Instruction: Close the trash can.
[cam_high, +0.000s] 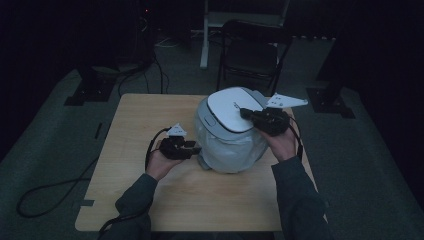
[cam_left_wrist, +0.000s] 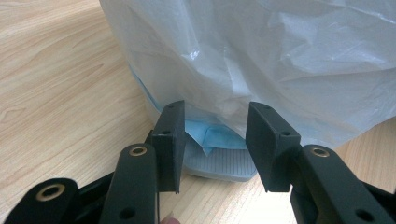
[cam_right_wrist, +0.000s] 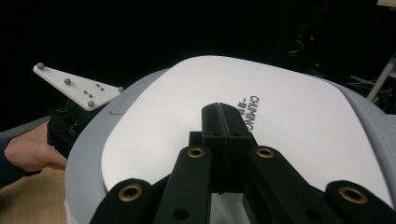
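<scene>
A small bin (cam_high: 230, 132) stands upright on the wooden table, its body wrapped in a crumpled translucent white plastic liner (cam_left_wrist: 261, 60) with blue showing at the base. Its grey-rimmed white lid (cam_right_wrist: 224, 116), printed with dark lettering, lies closed directly under the right gripper (cam_right_wrist: 223, 114); the grey foot pedal (cam_left_wrist: 219, 165) sits between the left gripper's (cam_left_wrist: 212, 135) parted jaws.

We see a grey bin (cam_high: 227, 131) with a white lid (cam_high: 235, 109) lettered black, its liner bag (cam_left_wrist: 261, 60) translucent white, on a pale wood-grain worktop (cam_high: 140, 135).
</scene>
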